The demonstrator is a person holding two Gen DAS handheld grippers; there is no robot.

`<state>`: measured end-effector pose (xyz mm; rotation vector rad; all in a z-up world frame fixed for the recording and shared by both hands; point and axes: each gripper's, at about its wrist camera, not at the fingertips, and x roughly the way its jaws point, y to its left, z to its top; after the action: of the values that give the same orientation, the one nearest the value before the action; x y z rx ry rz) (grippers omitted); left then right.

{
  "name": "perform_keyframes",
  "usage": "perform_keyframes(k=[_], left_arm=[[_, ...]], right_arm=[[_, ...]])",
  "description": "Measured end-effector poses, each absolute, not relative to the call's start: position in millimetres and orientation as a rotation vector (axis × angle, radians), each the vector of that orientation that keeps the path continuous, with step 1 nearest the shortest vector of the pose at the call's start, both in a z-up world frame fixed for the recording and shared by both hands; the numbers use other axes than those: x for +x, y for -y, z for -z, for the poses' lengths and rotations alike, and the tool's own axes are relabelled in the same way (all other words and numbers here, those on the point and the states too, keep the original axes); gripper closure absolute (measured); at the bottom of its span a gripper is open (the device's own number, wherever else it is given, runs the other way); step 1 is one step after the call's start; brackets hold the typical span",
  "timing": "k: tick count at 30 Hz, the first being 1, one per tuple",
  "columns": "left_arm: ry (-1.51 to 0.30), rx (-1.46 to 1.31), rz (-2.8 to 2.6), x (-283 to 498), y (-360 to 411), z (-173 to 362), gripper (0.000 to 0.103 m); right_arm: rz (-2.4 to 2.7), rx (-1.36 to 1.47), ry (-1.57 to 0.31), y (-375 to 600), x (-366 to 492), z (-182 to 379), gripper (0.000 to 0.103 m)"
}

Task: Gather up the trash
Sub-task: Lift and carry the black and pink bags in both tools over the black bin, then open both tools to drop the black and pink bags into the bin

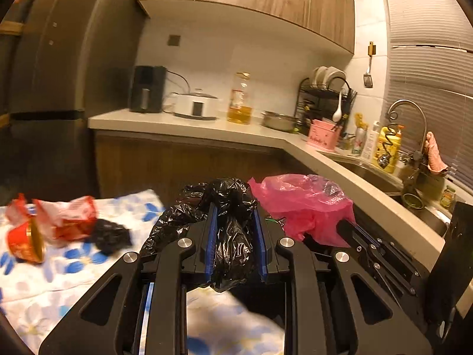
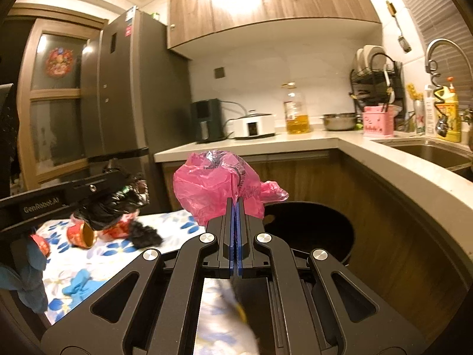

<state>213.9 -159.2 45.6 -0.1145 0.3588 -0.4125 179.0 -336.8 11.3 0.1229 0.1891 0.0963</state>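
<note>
The left gripper (image 1: pixel 233 210) was clamped partway on a crumpled black bag (image 1: pixel 230 236). The right gripper (image 2: pixel 235 204) was pinched fully closed on a pink bag (image 2: pixel 212 186), held up — the black bin (image 2: pixel 313 230) at its four o'clock. At the left gripper's nine o'clock, red wrappers (image 1: pixel 68 222) lay on the floral cloth (image 1: pixel 44 290).
</note>
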Motion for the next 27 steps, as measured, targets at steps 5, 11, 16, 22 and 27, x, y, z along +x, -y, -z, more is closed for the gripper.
perform_keyframes(k=[5, 11, 16, 22, 27], left_arm=[[-0.367, -0.103, 0.428, 235.7, 184.6, -43.6, 0.081], [-0.361, -0.078, 0.454, 258.4, 216.0, -43.2, 0.079], [-0.384, -0.064, 0.463, 280.0, 233.5, -32.8, 0.076], [-0.401, -0.048, 0.483, 293.5, 245.3, -18.0, 0.073], [-0.398, -0.044, 0.488, 299.3, 249.2, -11.8, 0.057]], right_arm=[[-0.049, 0.137, -0.183, 357.2, 188.2, -12.2, 0.102], [-0.012, 0.135, -0.176, 369.7, 200.8, -13.6, 0.102], [0.003, 0.124, -0.195, 376.2, 215.9, -9.5, 0.102], [0.008, 0.128, -0.225, 382.7, 229.4, 0.6, 0.102], [0.002, 0.141, -0.241, 389.2, 235.9, 6.5, 0.101]])
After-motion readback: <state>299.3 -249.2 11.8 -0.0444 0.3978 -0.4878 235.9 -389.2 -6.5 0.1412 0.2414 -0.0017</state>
